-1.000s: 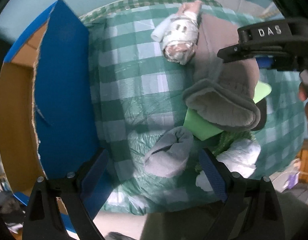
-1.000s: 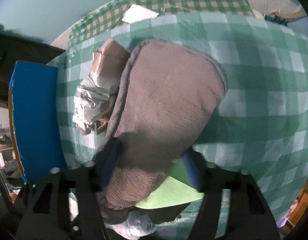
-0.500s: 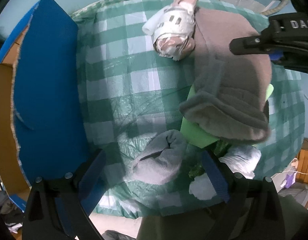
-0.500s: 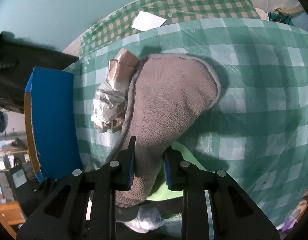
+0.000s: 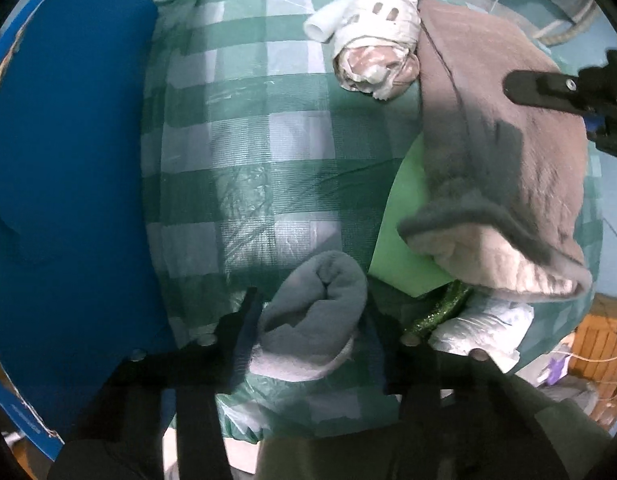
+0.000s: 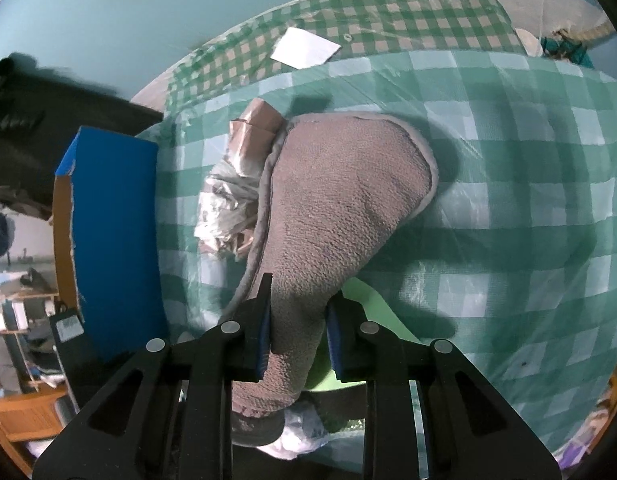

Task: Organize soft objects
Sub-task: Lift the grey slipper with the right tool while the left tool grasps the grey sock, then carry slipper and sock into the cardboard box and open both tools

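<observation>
The blue box (image 5: 68, 184) fills the whole left side of my left wrist view, and everything soft lies to the right of it on the green checked cloth (image 5: 244, 160). That is the relation my next move turns on, I judge: whatever I hold has to travel leftward across the frame to reach that box.

The brown fleece blanket (image 6: 340, 208) is the biggest piece. In my right wrist view its long axis runs from the centre down to the bottom middle, straight along my fingers, and my right gripper (image 6: 298, 330) is clamped on its narrowed lower end, a blue pad pressed into each side. The box sits at the left of that frame, well apart from the blanket.

Smaller, at the bottom centre of the left view, the rolled grey sock (image 5: 314, 316) lies between the fingers of my left gripper (image 5: 308, 320), which hug its sides; I cannot tell whether they actually squeeze it. My left hand is the nearer one to the box.
</observation>
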Available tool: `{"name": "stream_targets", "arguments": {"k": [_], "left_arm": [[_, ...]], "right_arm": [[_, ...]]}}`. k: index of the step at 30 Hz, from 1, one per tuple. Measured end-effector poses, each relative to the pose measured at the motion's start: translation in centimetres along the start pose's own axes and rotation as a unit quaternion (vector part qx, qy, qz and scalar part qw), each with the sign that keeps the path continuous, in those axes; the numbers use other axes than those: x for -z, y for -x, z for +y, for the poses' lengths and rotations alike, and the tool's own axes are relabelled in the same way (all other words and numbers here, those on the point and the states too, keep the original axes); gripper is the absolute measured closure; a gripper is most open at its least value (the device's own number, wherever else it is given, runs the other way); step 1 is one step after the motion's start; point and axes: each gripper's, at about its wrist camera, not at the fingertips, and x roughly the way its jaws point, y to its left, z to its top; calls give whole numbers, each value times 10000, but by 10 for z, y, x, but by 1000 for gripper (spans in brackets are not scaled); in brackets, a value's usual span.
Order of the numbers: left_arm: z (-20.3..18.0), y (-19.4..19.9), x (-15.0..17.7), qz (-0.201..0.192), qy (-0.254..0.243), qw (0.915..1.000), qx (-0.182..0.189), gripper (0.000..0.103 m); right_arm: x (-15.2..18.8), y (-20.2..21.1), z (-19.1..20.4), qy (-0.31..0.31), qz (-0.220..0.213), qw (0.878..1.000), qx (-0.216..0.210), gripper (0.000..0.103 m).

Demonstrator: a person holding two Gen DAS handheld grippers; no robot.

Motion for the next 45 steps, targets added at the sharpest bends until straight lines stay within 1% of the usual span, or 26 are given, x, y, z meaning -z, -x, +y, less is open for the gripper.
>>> {"name": "stream_targets", "arguments": {"k": [1, 4, 8, 9, 12, 19, 23, 24, 28, 30, 45], "left_arm": [[3, 0, 0, -13, 32, 10000, 41, 71], [6, 2, -1, -41, 6, 9999, 105, 75], [9, 12, -3, -178, -112, 9997, 102, 76], [1, 15, -4, -217, -140, 9996, 92, 76], [-1, 26, -4, -344, -198, 9992, 44, 76], [-1, 68, -6, -654, -307, 9974, 56, 76], [-2, 89, -8, -820, -276, 9962, 111, 76], [0, 92, -7, -860, -263, 9959, 112, 76], [11, 119, 16, -984, -250, 9948, 46, 76], [19, 128, 22, -1067, -237, 9940, 52, 76], [64, 182, 30, -1545, 226, 9877, 49, 76]], "right_arm": [[1, 2, 2, 40, -11, 10000, 3, 81], [3, 9, 7, 137, -63, 9999, 1, 81], [6, 20, 12, 199, -139, 9997, -3, 81], [6, 22, 13, 207, -154, 9997, -3, 81], [8, 31, 17, 259, -221, 9994, 2, 81], [12, 49, 30, 386, -289, 9988, -33, 81], [15, 59, 40, 497, -320, 9982, -43, 81], [15, 61, 43, 529, -327, 9981, -42, 81], [17, 68, 53, 660, -357, 9972, -11, 81], [15, 71, 57, 713, -375, 9967, -8, 81], [13, 80, 100, 1180, -392, 9922, -22, 81]]}}
